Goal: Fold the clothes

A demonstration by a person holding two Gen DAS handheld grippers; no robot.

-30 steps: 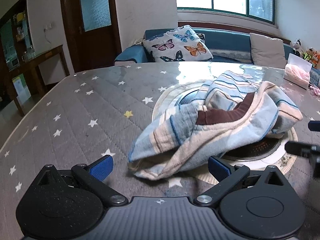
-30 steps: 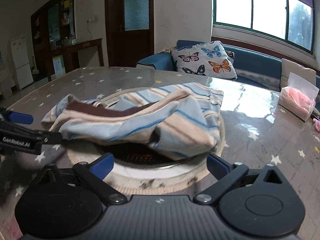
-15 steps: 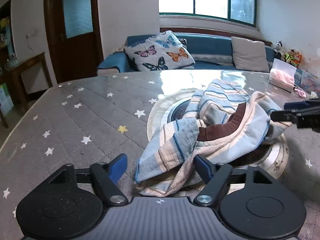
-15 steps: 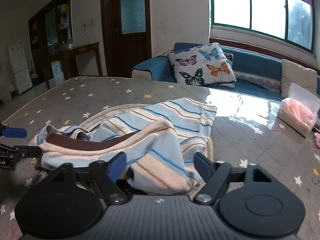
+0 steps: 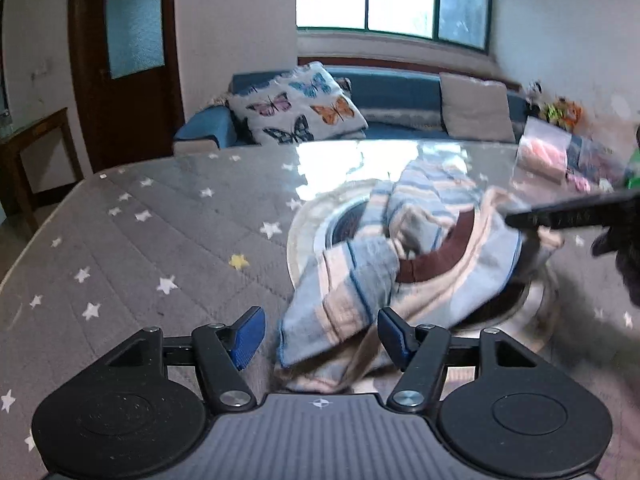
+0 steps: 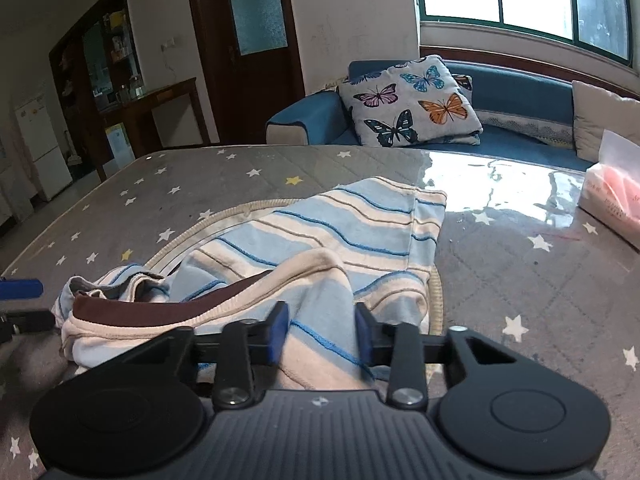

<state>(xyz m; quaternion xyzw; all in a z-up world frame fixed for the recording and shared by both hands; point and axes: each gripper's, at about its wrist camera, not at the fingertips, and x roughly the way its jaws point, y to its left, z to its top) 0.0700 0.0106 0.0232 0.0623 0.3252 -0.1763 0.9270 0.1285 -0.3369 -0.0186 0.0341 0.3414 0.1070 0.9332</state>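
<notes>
- Striped garment (image 6: 328, 248) lies crumpled mid-tabletop (image 6: 520, 280), over a round inset, long axis running left to right
- Right hand-held gripper (image 6: 320, 332) is nearer, jaws narrowed around a cream fold at its near edge, not yet pinching
- Left hand-held gripper (image 5: 320, 336) is spread around the left corner
- No readable writing

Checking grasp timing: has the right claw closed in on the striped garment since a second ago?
Yes. The right claw has come forward over the round insert's rim onto the striped garment, fingers narrowed around a fold.
</notes>
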